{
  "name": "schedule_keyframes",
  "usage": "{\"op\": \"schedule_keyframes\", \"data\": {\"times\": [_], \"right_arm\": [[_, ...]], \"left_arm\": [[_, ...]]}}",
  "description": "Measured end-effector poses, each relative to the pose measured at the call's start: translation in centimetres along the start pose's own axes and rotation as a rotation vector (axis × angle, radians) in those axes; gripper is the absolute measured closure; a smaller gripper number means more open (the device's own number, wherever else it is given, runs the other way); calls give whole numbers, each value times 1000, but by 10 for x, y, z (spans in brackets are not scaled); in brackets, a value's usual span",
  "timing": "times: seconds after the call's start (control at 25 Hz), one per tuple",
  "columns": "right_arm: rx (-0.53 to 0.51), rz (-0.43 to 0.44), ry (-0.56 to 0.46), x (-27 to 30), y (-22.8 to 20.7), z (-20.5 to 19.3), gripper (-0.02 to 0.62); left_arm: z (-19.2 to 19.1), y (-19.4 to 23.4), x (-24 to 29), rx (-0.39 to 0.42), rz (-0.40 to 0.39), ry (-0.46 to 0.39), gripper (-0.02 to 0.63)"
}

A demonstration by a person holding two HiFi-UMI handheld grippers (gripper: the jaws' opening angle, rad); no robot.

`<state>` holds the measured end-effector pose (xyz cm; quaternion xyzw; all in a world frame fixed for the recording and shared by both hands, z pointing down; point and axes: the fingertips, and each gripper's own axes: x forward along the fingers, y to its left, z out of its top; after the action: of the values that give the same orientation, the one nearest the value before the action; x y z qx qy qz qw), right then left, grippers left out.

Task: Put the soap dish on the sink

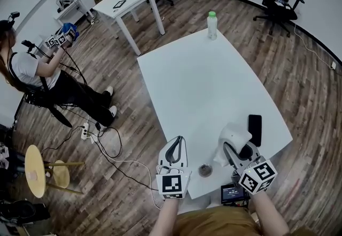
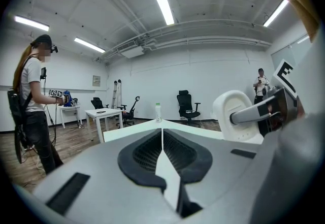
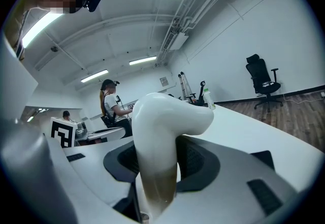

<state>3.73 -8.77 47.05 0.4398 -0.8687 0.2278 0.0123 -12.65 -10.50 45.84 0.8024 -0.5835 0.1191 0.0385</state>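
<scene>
The right gripper (image 1: 239, 152) is closed on the white soap dish (image 1: 233, 136) and holds it at the near edge of the white table (image 1: 197, 85), just beside a black phone (image 1: 255, 129). The left gripper (image 1: 178, 141) has its jaws together with nothing in them. Between the two grippers, a small round metal thing (image 1: 205, 170), maybe a drain, sits at the near edge.

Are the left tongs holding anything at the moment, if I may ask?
No, the left tongs are closed on each other with nothing between them in the left gripper view.
</scene>
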Motion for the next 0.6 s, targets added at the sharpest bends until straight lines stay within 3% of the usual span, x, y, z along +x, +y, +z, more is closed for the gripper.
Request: {"op": "schedule_keyframes", "data": {"times": [0.6], "right_arm": [[-9, 0, 87, 10, -7, -33, 426]], "left_arm": [[-36, -5, 11, -36, -23, 78, 589]]}}
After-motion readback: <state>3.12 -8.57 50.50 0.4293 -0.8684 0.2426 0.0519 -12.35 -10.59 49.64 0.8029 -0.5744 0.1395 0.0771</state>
